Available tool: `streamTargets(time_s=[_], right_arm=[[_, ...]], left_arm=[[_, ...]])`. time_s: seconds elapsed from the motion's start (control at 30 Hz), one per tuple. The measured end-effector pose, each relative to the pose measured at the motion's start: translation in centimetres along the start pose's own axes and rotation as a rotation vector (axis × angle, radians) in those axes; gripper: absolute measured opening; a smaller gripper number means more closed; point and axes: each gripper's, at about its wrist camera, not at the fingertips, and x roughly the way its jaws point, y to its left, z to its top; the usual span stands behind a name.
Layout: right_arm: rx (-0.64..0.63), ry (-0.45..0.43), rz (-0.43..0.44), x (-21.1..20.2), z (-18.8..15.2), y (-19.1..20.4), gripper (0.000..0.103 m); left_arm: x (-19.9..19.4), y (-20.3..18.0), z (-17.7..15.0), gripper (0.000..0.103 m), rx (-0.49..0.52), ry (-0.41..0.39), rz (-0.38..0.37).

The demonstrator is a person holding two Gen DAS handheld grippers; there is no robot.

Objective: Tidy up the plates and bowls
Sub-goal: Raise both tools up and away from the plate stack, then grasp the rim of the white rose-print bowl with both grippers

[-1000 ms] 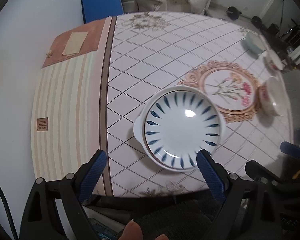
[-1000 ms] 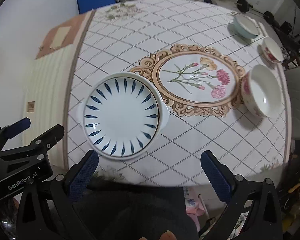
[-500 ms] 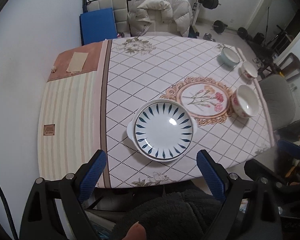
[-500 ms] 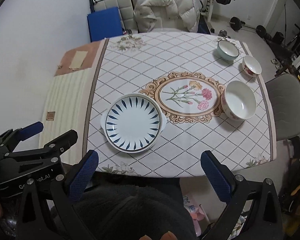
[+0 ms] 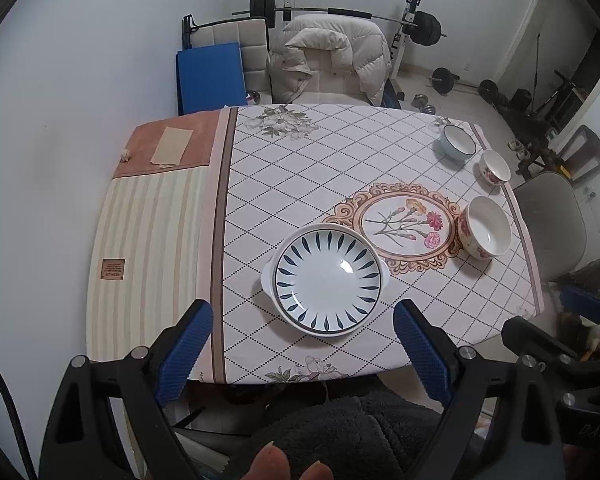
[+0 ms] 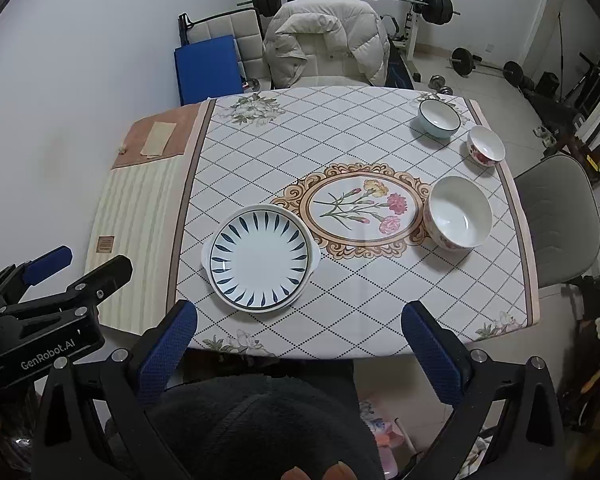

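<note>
Sitting empty, plate [image 6: 260, 258], three bowls [image 6: 459, 213], both claws [image 6: 298, 332] wide

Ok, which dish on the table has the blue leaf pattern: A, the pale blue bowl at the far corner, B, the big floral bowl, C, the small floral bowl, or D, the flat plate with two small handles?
D: the plate nearest the grippers shows dark blue leaf marks radiating round its inside.

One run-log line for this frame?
left gripper: open, empty | right gripper: open, empty | blue-leaf plate: on table, untouched | three bowls: right side, unstacked
</note>
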Motion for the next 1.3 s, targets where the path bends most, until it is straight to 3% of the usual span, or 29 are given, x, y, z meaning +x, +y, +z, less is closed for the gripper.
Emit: streamTargets(time_s=[0.27,0.37,0.53,0.7,0.93,1.07,1.23,1.3], right_arm=[[0.037,-0.009,0.013,0.3,-0.2,-1.4,0.103],[0.102,-0.059,0.032,0.4,0.0,-3.6,0.103],[0.187,-0.098,0.017,2.5,1.4,-9.6,0.103],[0.246,-0.110,-0.033,5.6,3.1,-17.0,0.103],[0.311,0.056,-0.085,13.4,6.5,-28.3,0.103],[0.363,0.097,-0.013,18.2,8.0,-34.6,0.103],[0.353,0.185,0.049,24.9,10.4,-40.1,0.101],[0.351,0.224,0.083,27.2,10.9,-41.1,0.095]], left_arm=[[0.0,-1.0,0.0,0.093,0.004,0.012,0.004],[0.5,-1.9,0.8,0.093,0.022,-0.007,0.033],[2.8,-4.8,3.1,0.093,0.081,-0.044,0.103],[7.0,-9.4,6.6,0.093,0.111,-0.035,0.086],[17.0,-19.1,11.9,0.092,0.114,0.119,-0.044],[23.4,-25.1,14.1,0.092,0.150,0.230,-0.111],[31.1,-30.4,15.3,0.079,0.167,0.374,-0.172],[33.4,-31.6,15.3,0.076,0.170,0.421,-0.183]])
